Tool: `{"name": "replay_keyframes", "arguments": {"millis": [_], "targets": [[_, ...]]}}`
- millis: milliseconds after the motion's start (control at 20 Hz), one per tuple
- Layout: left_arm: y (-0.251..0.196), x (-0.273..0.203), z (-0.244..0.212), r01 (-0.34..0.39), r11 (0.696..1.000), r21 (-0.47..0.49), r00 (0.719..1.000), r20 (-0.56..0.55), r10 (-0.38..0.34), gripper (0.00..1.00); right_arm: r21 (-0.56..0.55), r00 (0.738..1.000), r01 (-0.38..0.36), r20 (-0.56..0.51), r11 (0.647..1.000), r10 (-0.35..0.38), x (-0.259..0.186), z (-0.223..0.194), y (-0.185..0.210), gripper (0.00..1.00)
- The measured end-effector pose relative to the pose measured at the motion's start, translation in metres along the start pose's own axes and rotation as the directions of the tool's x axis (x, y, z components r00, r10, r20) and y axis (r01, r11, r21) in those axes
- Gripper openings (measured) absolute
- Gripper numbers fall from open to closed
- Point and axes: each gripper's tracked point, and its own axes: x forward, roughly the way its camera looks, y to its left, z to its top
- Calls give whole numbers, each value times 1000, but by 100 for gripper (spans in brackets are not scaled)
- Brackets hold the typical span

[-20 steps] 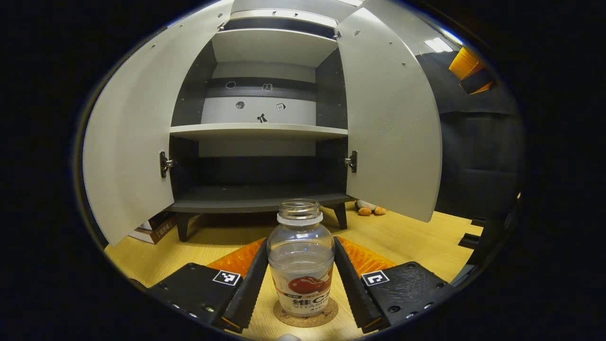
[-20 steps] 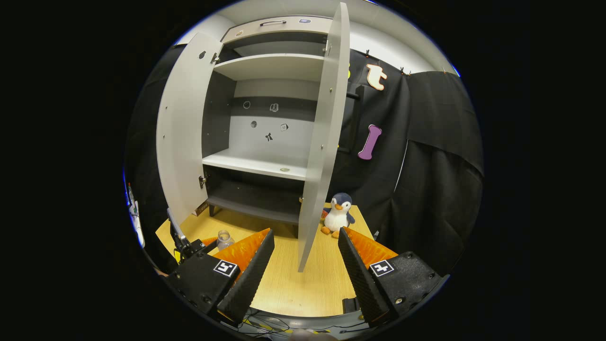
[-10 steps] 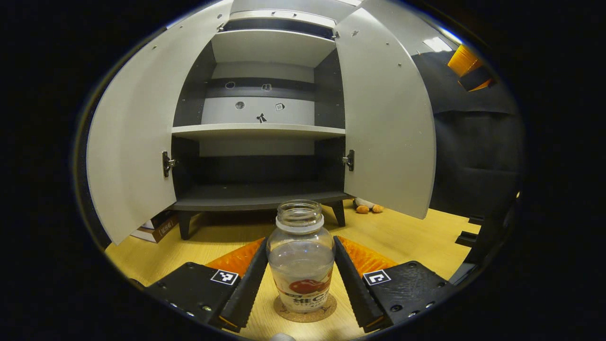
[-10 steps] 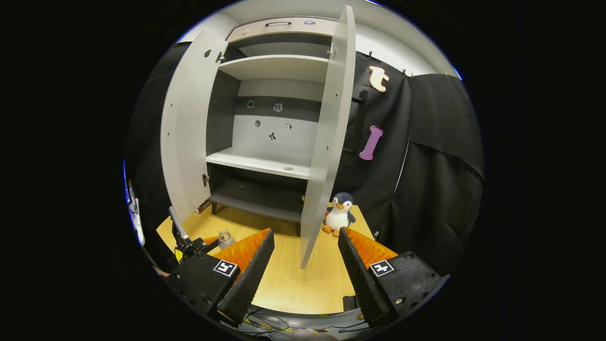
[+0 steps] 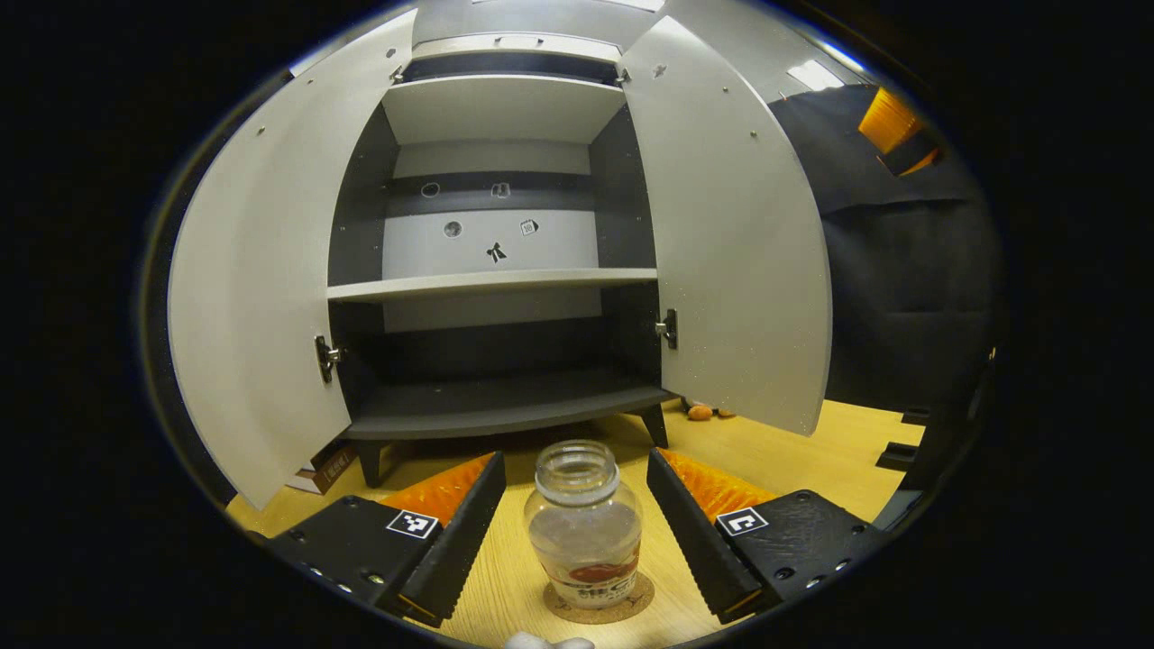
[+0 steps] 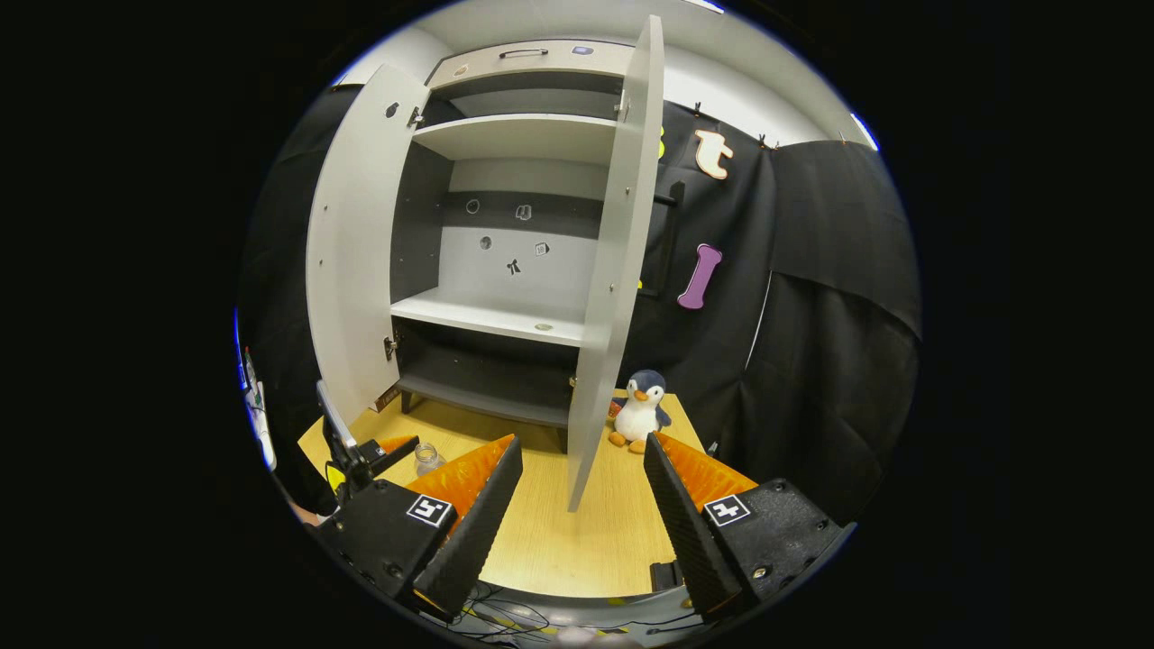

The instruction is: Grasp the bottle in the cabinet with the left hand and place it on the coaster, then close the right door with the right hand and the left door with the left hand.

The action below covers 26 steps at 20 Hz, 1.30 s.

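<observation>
I read the first step as done: the glass bottle stands upright on the cork coaster on the wooden worktop, in front of the grey cabinet. My left hand-held gripper has its fingers spread wide, one on each side of the bottle with a clear gap to the glass, so nothing is gripped. In the right gripper view, my right hand-held gripper is also spread wide and holds nothing; it hangs low over the worktop, facing the edge of the right door, with the plush penguin just beyond the door's lower corner. Both the right door and the left door stand swung out, so the step in hand is closing the right one. I judge the next move calls for bringing the right hand-held gripper round to the door's outer face and pushing it toward the cabinet, keeping clear of the penguin, while the left one lifts away without nudging the bottle off its coaster.
</observation>
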Motion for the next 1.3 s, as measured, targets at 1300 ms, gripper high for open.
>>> {"name": "replay_keyframes", "arguments": {"millis": [1300], "targets": [[97, -50, 217, -212, 967, -138, 973, 63, 223, 93, 132, 989, -29, 149, 991, 9, 14, 52, -9, 84]]}}
